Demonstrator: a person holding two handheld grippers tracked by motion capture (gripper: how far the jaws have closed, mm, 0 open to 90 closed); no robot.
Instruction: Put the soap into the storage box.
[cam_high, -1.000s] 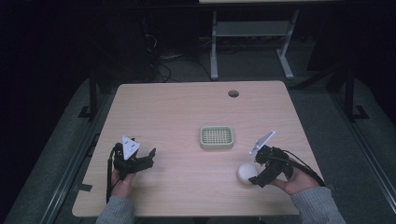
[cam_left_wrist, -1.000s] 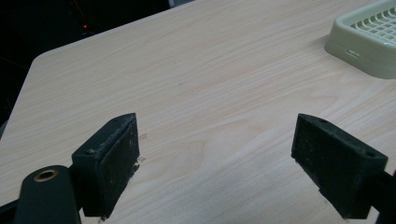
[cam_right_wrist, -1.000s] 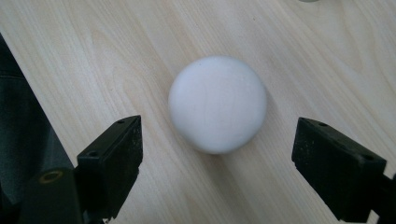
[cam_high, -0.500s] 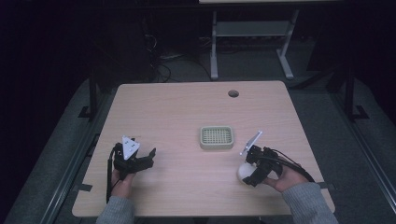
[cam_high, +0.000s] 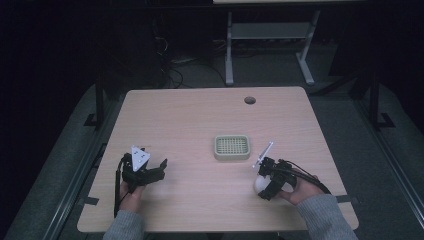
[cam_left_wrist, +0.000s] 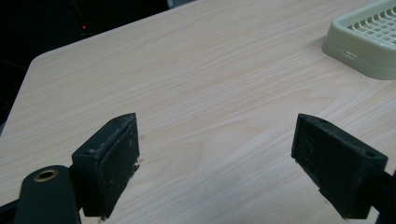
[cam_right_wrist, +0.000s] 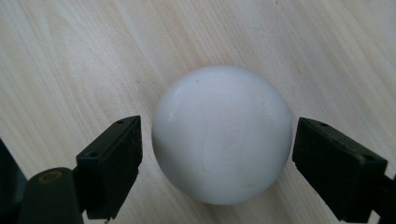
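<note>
Light wood-grain rectangular table top (cam_high: 190, 125): occupies the middle of the high view, with a small round dark grommet hole (cam_high: 250, 100) near its upper right edge.

Left gripper (cam_high: 156, 167): black, topped with a grey three-cornered plate, lower left of the high view, held in the person's left hand (cam_high: 131, 192) near the table's near edge. In the left gripper view its two black jaws stand wide apart with only bare wood between them; nothing is gripped.

Pale green rectangular plastic tray with a grid floor (cam_high: 232, 147): centre of the high view, flat on the table, right of the left gripper and well apart from it. Its corner shows at the upper right of the left gripper view (cam_left_wrist: 364, 35).

White smooth round ball (cam_high: 259, 184): lower right of the high view, resting on the table below and to the right of the tray, apart from it. In the right gripper view it sits at mid-frame (cam_right_wrist: 222, 135).

Right gripper (cam_right_wrist: 217, 149): black, lower right of the high view (cam_high: 263, 184), held in the person's right hand (cam_high: 299, 190). Its jaws stand open on either side of the ball, just beside it; a thin gap shows on each side, so no contact can be confirmed.
</note>
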